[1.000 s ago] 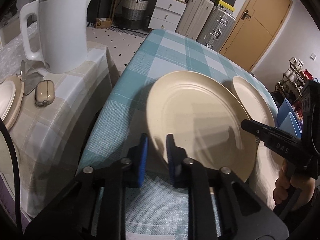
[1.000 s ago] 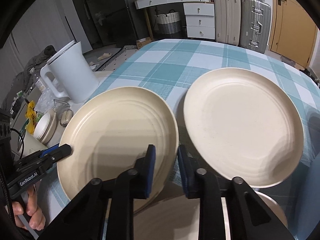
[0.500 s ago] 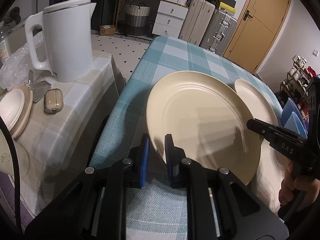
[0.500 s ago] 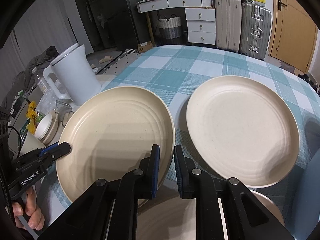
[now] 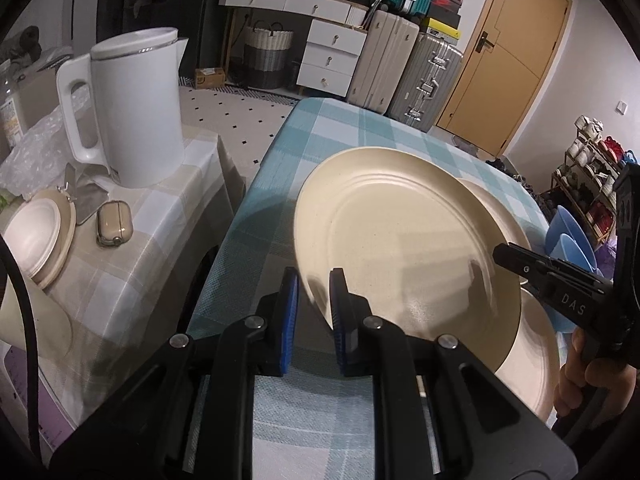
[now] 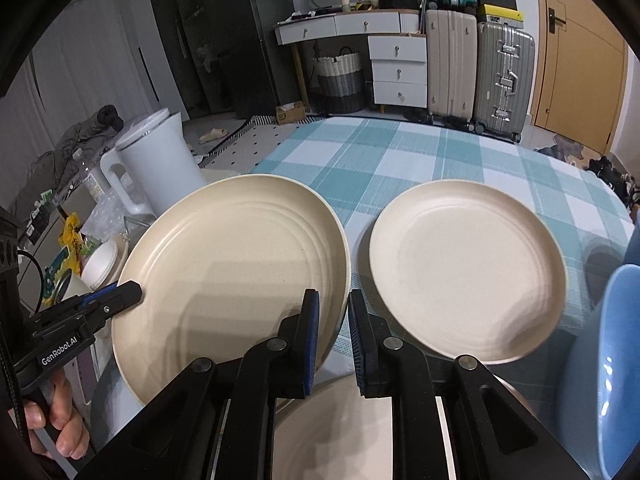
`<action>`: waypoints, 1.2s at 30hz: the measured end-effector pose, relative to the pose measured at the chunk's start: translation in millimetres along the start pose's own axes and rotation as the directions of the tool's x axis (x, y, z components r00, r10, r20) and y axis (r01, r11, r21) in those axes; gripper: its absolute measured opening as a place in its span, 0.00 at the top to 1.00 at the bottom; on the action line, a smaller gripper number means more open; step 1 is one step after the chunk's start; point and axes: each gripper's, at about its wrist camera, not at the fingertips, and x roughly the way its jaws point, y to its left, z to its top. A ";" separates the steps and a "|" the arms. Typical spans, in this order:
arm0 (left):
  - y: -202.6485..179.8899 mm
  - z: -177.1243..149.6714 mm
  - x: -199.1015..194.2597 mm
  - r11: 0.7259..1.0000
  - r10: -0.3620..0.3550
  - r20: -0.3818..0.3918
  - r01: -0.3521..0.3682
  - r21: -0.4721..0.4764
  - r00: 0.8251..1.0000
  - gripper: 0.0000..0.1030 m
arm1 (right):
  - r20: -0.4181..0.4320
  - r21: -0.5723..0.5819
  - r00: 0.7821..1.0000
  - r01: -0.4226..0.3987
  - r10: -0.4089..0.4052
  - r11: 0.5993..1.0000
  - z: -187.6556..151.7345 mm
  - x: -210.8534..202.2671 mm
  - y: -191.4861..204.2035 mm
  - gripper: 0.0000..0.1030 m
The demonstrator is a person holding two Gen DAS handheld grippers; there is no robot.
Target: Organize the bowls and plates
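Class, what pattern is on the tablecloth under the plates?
Teal-and-white check on the tablecloth, clearest in the right wrist view.

occluded: third cream plate (image 6: 340,432) mostly behind right gripper (image 6: 333,340) | cut off: blue bowl (image 6: 604,364) at right frame edge | hidden: lifted plate's (image 5: 404,240) near rim behind left gripper (image 5: 313,316) | occluded: far plate (image 5: 494,204)

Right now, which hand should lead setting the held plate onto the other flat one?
Right. Its fingers clamp the held plate on the rim beside the flat plate; the left gripper grips the far rim.

Lifted plate (image 6: 236,272) left of table's (image 6: 400,152) plate (image 6: 468,268)
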 end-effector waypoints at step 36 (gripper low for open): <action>-95.2 -18.7 -52.1 0.978 -0.123 -0.014 0.124 0.170 0.992 0.88 | 0.101 0.132 0.990 0.079 -0.093 0.988 -43.0 -111.5 -48.7 0.84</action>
